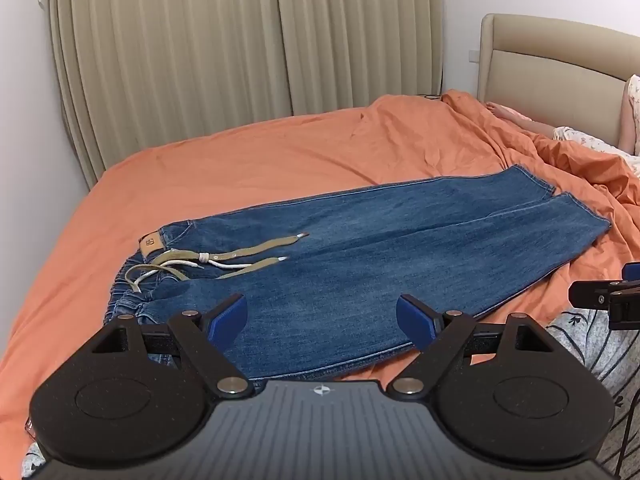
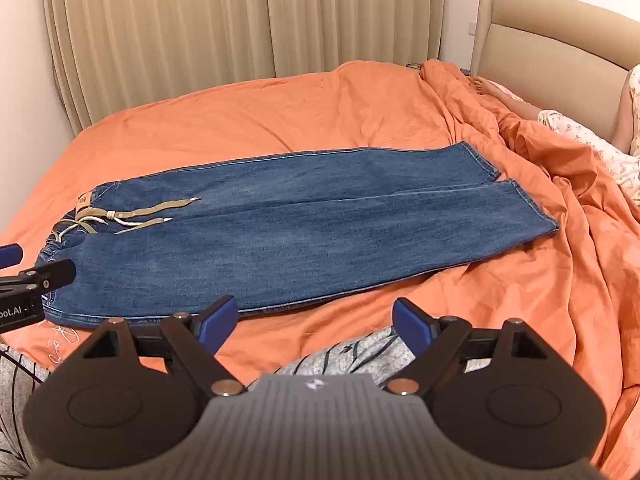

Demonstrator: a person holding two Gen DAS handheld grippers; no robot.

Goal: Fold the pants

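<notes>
Jeans (image 1: pixel 360 248) lie flat on the orange bedcover (image 1: pixel 248 152), spread lengthwise: waistband (image 1: pixel 132 292) with tan drawstrings (image 1: pixel 224 260) to the left, both leg hems (image 1: pixel 576 208) to the right, legs side by side and barely parted at the cuffs. No fold made yet, by the look of it.

Left gripper (image 1: pixel 322 320) hovers over the near edge, close to the waist end, jaws spread wide, nothing between them. Right gripper (image 2: pixel 314 320) hangs just off the near edge, over bedcover and a grey patterned cloth (image 2: pixel 352 356), also fully spread and empty.

Judged step: the approach before the first fold. Likely next is a lengthwise fold, one leg over the other. That calls for both tools to drop to the near seam, one near the waist and one toward the hem, pinch denim only, then lift together and carry it across to the far edge.

Watch: the drawstrings lie loose on top and may get trapped. A person sits by the headboard (image 2: pixel 552 40), well clear.
</notes>
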